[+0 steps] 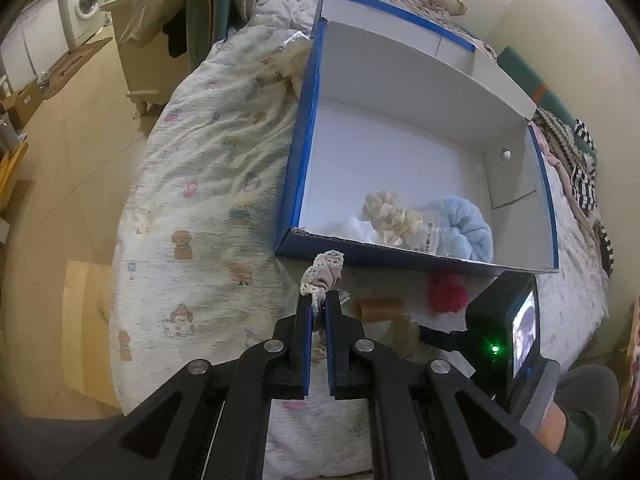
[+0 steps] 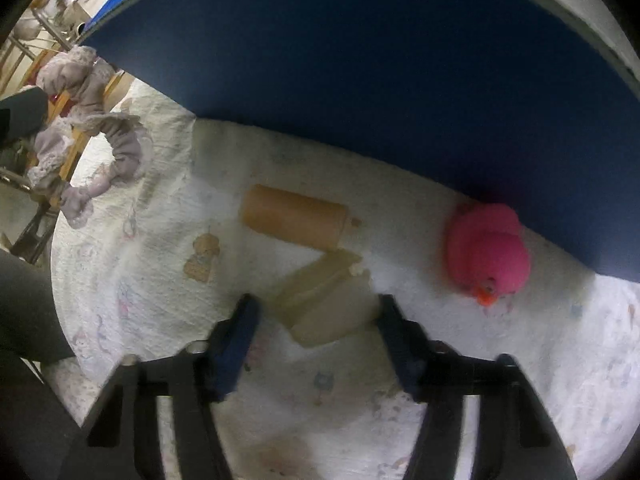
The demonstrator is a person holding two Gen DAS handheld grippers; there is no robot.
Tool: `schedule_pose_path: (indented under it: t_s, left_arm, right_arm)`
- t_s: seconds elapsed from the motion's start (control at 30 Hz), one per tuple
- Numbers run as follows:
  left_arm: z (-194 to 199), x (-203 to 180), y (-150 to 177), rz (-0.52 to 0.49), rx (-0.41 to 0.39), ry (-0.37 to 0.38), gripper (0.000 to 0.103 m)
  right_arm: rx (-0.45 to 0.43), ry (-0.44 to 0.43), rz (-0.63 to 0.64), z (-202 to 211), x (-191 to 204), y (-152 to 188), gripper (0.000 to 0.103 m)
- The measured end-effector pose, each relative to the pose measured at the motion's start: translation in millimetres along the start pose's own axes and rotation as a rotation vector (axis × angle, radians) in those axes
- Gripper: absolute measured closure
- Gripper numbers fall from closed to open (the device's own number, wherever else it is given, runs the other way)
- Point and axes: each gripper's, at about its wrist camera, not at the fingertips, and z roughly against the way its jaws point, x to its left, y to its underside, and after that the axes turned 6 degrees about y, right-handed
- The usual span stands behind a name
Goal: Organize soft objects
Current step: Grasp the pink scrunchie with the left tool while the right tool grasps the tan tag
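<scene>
Left gripper (image 1: 319,304) is clamped on the lace-trimmed scrunchie (image 1: 323,276), held just short of the blue box (image 1: 298,160). Right gripper (image 2: 316,312) stands open astride the pale foam block (image 2: 324,304). Risk: off-centre pads could squeeze the block sideways toward the pink duck (image 2: 488,252).

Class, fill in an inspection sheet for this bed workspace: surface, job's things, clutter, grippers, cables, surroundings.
Surface: printed quilt on a bed.
Job's things: blue box holding cream scrunchie and blue scrunchie; lace scrunchie; pink duck, brown roll and pale roll outside the box.
Clutter: clothes beyond the box.
Grippers: left gripper shut on lace scrunchie; right gripper open around pale roll.
Cables: nothing seen.
Surroundings: washing machine, tiled floor.
</scene>
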Motion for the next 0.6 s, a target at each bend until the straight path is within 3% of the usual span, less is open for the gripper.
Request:
schedule_pose_path:
  t_s: [0.27, 0.6]
  left_arm:
    - [-13, -8, 0, -0.027, 0.011, -0.039, 0.097]
    - [-25, -14, 5, -0.069, 0.026, -0.097, 0.097]
  right_arm:
    - [-0.048, -0.095, -0.011, 21, -14, 8, 0.088]
    - [-0.121, -0.136, -0.063, 54, -46, 40, 0.089]
